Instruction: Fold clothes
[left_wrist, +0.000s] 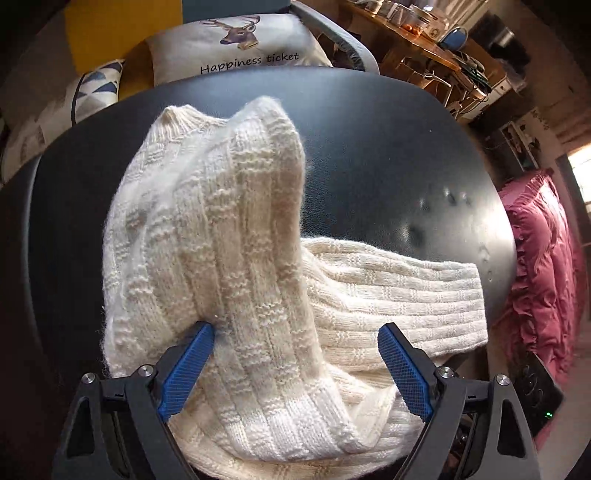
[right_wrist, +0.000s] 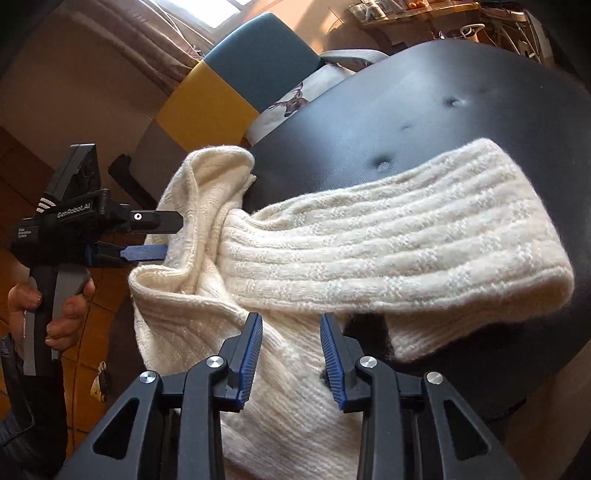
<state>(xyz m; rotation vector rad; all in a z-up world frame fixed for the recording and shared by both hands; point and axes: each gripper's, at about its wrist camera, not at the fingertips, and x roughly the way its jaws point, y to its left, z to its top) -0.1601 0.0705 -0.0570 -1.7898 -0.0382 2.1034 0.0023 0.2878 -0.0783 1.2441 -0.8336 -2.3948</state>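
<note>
Both hand-held grippers, left (left_wrist: 295, 363) and right (right_wrist: 291, 350), stand spread around the cream sweater (left_wrist: 221, 240) on the black tabletop (left_wrist: 388, 147). Its sleeve (right_wrist: 388, 236) points toward 3 o'clock, probably so I can fold it across the body.

Cream sweater (left_wrist: 221, 240) in chunky ribbed knit, fuzzy and matt, black table (left_wrist: 388, 147) smooth with a soft sheen, gripper pads (left_wrist: 404, 369) blue ridged plastic, matt black plastic arms, shiny metal screws (right_wrist: 216, 361), cushion (left_wrist: 236, 48) in plain printed cloth
</note>
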